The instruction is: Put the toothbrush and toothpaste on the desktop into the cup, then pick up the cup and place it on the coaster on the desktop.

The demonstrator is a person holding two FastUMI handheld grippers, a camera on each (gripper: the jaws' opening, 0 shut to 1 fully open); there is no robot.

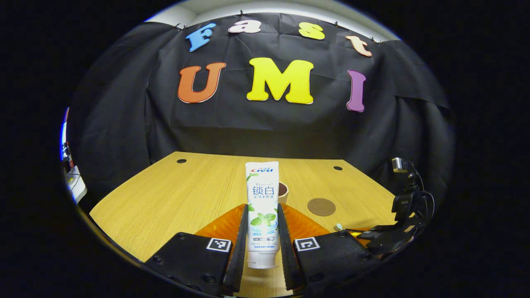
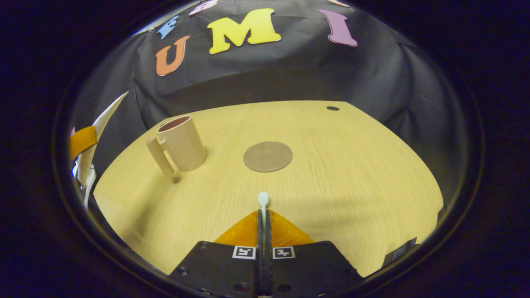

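Spanning both views, the table [image 2: 352, 174] is the biggest thing here, pale wood with dark round holes near its far edge.

Next comes the cup [image 2: 182, 142], a beige mug with a straight handle. In the right gripper view it stands upright at the left, handle toward the camera, well apart from the coaster [image 2: 267, 156], a flat brown disc near the table's middle. In the left gripper view the cup [image 1: 283, 191] peeks out from behind the tube, just its rim and part of its wall, and the coaster [image 1: 321, 206] lies to its right.

The toothpaste [image 1: 262, 211] stands cap-down between the 2 fingers of the left gripper [image 1: 262, 231], which press on both its sides. In the right gripper view it [image 2: 97, 132] shows as a pale strip at the far left.

The right gripper [image 2: 263, 225] has its fingers nearly together, clamped on the toothbrush [image 2: 263, 200], whose pale end sticks out past the tips over the table. The left gripper view catches that gripper [image 1: 372, 236] from the side at the lower right, with the toothbrush's end [image 1: 338, 227] just showing.
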